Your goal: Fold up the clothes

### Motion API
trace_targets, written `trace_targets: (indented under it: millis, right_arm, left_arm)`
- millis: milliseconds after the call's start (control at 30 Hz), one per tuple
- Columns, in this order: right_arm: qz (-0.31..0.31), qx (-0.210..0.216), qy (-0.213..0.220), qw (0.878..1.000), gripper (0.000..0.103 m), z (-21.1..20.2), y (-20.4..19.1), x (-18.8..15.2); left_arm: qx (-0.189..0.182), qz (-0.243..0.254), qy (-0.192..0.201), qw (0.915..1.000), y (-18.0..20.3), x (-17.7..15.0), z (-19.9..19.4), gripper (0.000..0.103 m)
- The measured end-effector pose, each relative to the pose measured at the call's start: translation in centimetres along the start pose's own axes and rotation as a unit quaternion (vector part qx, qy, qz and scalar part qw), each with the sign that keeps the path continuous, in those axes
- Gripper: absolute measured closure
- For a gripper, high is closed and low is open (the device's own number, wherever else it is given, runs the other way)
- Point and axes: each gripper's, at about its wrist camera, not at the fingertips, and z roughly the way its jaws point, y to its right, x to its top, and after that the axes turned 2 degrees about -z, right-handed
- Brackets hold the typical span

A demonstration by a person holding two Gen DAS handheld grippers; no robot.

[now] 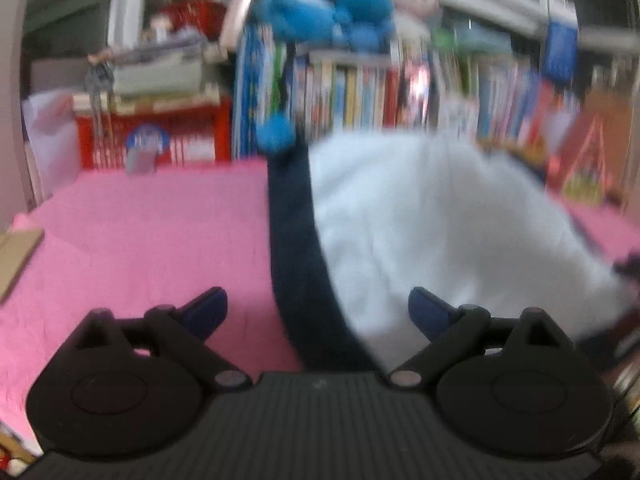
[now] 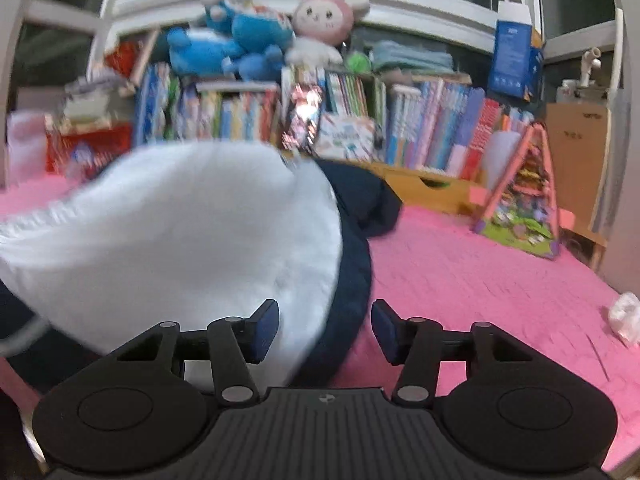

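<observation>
A white garment with dark navy side panels [image 1: 420, 232] lies on the pink cover [image 1: 140, 240]. In the left wrist view, my left gripper [image 1: 318, 312] is open, its jaws wide apart over the navy strip [image 1: 296, 264] at the garment's left edge. In the right wrist view, the same garment [image 2: 180, 240] fills the left half, its navy edge [image 2: 352, 280] running between the jaws. My right gripper [image 2: 325, 330] is open around that edge. Both views are blurred.
A bookshelf [image 2: 360, 120] full of books stands behind, with blue [image 2: 224, 44] and pink plush toys [image 2: 324, 20] on top. A red crate [image 1: 160, 136] sits at back left. A triangular toy frame [image 2: 524, 200] and a crumpled white scrap [image 2: 624, 316] lie on the right.
</observation>
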Motion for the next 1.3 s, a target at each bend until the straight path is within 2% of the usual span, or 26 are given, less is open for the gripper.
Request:
trace_targets:
  millis: [167, 267, 400, 433, 500, 533, 633, 700, 767, 833, 867, 933, 1000, 1100, 1167, 1233, 1300]
  right_arm:
    - [0.007, 0.101, 0.0, 0.995, 0.05, 1.5, -2.6, 3.3]
    - [-0.017, 0.133, -0.014, 0.991, 0.05, 3.0, -4.8, 3.5]
    - [-0.028, 0.127, -0.069, 0.989, 0.05, 4.7, -5.4, 2.2]
    - [-0.023, 0.119, -0.077, 0.99, 0.051, 4.8, -4.9, 1.7]
    - [-0.028, 0.098, -0.082, 0.991, 0.051, 4.5, -3.7, 1.1]
    - [-0.031, 0.084, -0.083, 0.993, 0.05, 4.3, -3.0, 0.8]
    - [-0.012, 0.041, -0.093, 0.995, 0.047, 4.1, -0.3, 0.7]
    - [0.015, 0.026, -0.106, 0.994, 0.047, 3.9, 1.3, 1.2]
    - [0.041, 0.038, -0.098, 0.994, 0.047, 3.3, 2.9, 2.3]
    - [0.057, 0.064, -0.069, 0.994, 0.046, 3.2, 4.4, 4.4]
    - [0.06, 0.08, -0.053, 0.994, 0.042, 3.6, 5.0, 6.1]
    - [0.063, 0.114, -0.031, 0.991, 0.038, 5.4, 5.2, 9.5]
    - [0.066, 0.148, -0.016, 0.987, 0.038, 7.7, 5.2, 13.1]
    - [0.049, 0.181, -0.033, 0.982, 0.039, 13.5, 3.4, 18.2]
    - [0.036, 0.187, -0.045, 0.981, 0.038, 17.9, 1.6, 20.8]
    - [0.024, 0.185, -0.058, 0.981, 0.038, 22.3, -0.3, 22.6]
    - [0.014, 0.176, -0.082, 0.981, 0.038, 26.7, -2.1, 23.3]
  left_arm:
    - [-0.03, 0.02, 0.004, 0.9993, 3.2, 2.9, 2.9, 0.003]
    - [-0.036, 0.04, -0.012, 0.9985, 4.8, 3.1, 5.7, 0.003]
    - [-0.013, 0.047, -0.071, 0.9963, 5.0, 0.7, 9.2, 0.004]
    - [0.005, 0.054, -0.079, 0.9954, 4.4, -0.2, 9.5, 0.004]
    - [0.034, 0.076, -0.075, 0.9937, 3.2, -1.7, 9.6, 0.007]
    - [0.039, 0.072, -0.067, 0.9945, 2.7, -2.0, 9.1, 0.008]
    - [0.054, 0.072, -0.046, 0.9949, 1.3, -2.9, 7.6, 0.003]
    - [0.054, 0.039, -0.074, 0.995, 0.5, -1.8, 7.1, 0.005]
    - [0.05, 0.016, -0.063, 0.9966, 0.5, 0.1, 6.2, 0.009]
    - [0.022, 0.037, -0.034, 0.9985, 1.6, 2.2, 5.7, 0.008]
    - [0.005, 0.041, -0.023, 0.9989, 2.2, 2.9, 5.8, 0.007]
    - [-0.035, 0.035, -0.018, 0.9986, 3.3, 3.8, 7.1, 0.006]
    - [-0.043, 0.041, -0.032, 0.9977, 4.3, 3.6, 8.6, 0.006]
    - [-0.02, 0.073, -0.049, 0.9959, 5.4, 2.8, 10.5, 0.007]
    - [-0.011, 0.074, -0.071, 0.9947, 5.3, 2.1, 12.0, 0.007]
    - [-0.012, 0.067, -0.096, 0.9931, 4.9, 1.8, 12.6, 0.008]
    - [-0.011, 0.055, -0.099, 0.9935, 4.5, 1.8, 12.6, 0.008]
